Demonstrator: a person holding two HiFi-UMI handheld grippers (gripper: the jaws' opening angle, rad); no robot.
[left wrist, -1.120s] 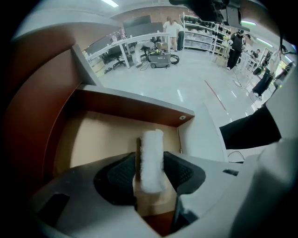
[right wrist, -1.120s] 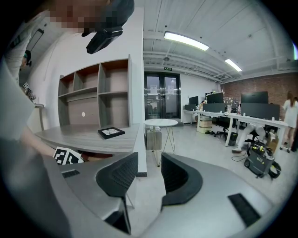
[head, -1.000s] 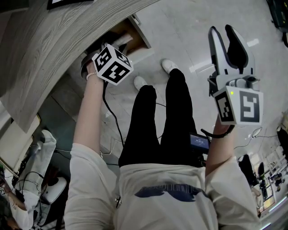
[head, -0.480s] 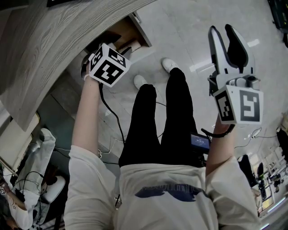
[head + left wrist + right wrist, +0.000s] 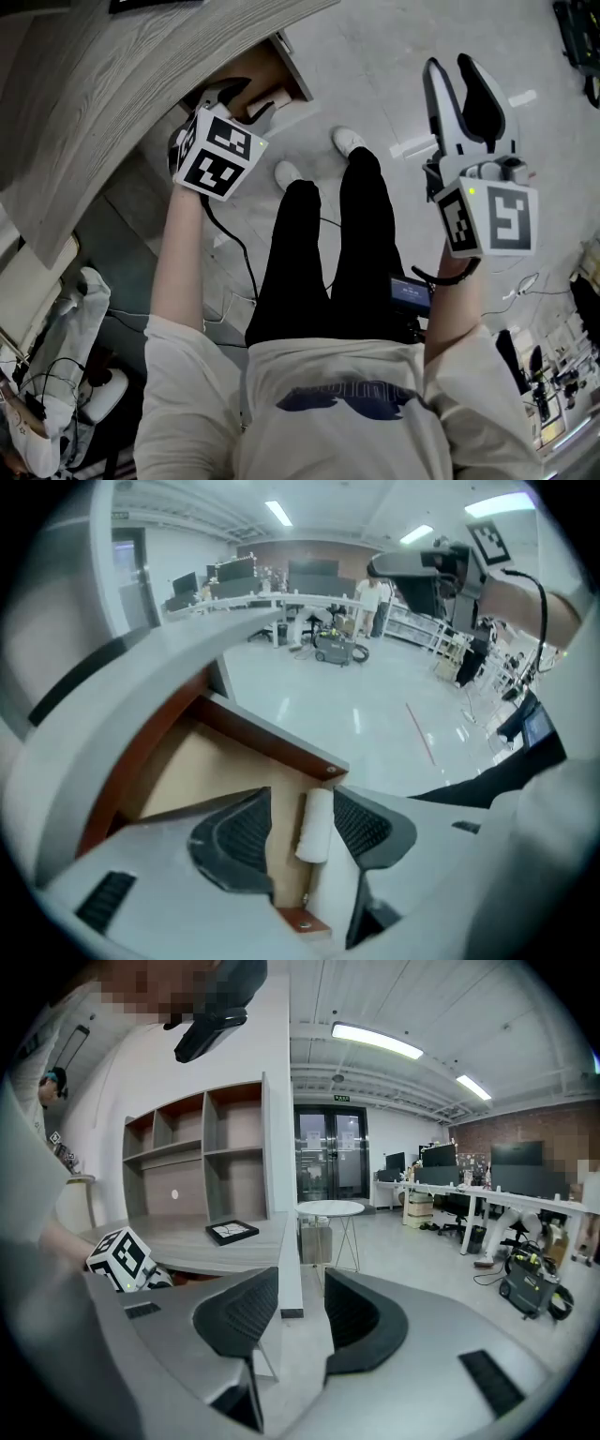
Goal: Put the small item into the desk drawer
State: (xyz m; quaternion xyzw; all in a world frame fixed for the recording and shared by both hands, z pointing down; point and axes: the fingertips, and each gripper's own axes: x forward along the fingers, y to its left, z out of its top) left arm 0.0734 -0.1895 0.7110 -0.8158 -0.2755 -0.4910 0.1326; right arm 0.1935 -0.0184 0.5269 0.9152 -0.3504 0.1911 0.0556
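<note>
The small item is a white roll. It lies on the tan floor of the open desk drawer, close to its front corner. My left gripper hangs over the drawer with its jaws open. The roll lies loose between them, nearer the right finger. In the head view the left gripper sits at the drawer under the grey desk top. My right gripper is held up at the right, away from the desk, open and empty.
The person's black-trousered legs and white shoes stand on the pale floor just right of the drawer. A cable hangs from the left gripper. A framed picture lies on the desk; shelves and a round white table stand beyond.
The left gripper has drawn back down and left from the drawer, so its jaws now show in the head view. The right gripper has drifted slightly left.
</note>
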